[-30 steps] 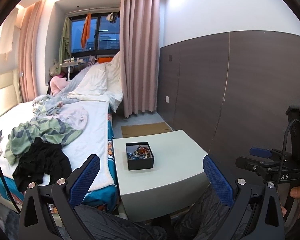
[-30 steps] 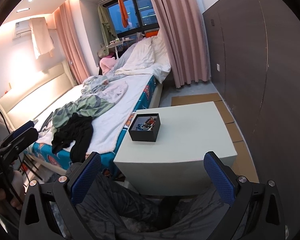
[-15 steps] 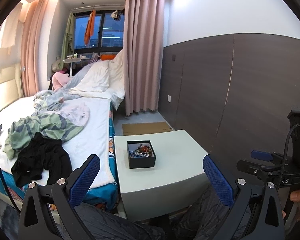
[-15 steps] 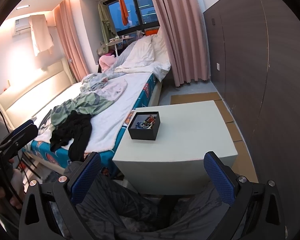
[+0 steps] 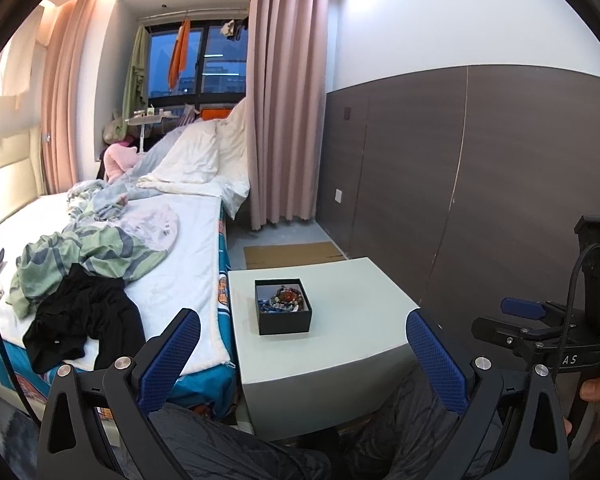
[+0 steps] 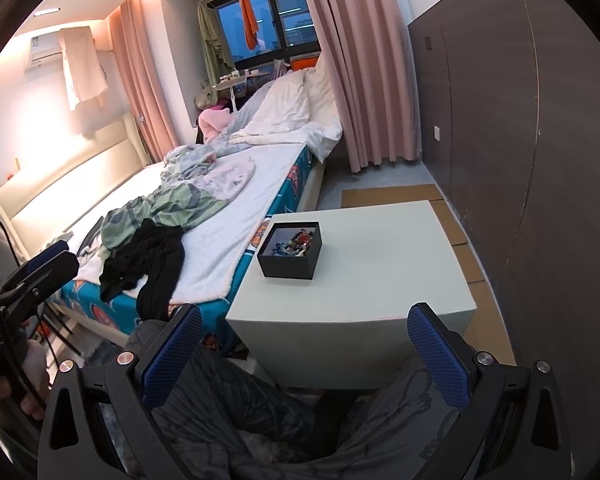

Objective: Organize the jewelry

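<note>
A black box [image 5: 284, 307] full of beads is sitting on a pale table [image 5: 340, 344].

The box is resting on the left part of the table top, near the bed [image 5: 172, 264], and bright beads [image 5: 281, 299] are lying jumbled inside it. Both tongs are hanging back on the near side of the table, well apart from the box. The left tongs [image 5: 302, 354] are standing wide open and holding nothing. The right tongs [image 6: 304, 350] are standing wide open too, also holding nothing. Clothes [image 6: 148, 254] are lying on the bed.
</note>
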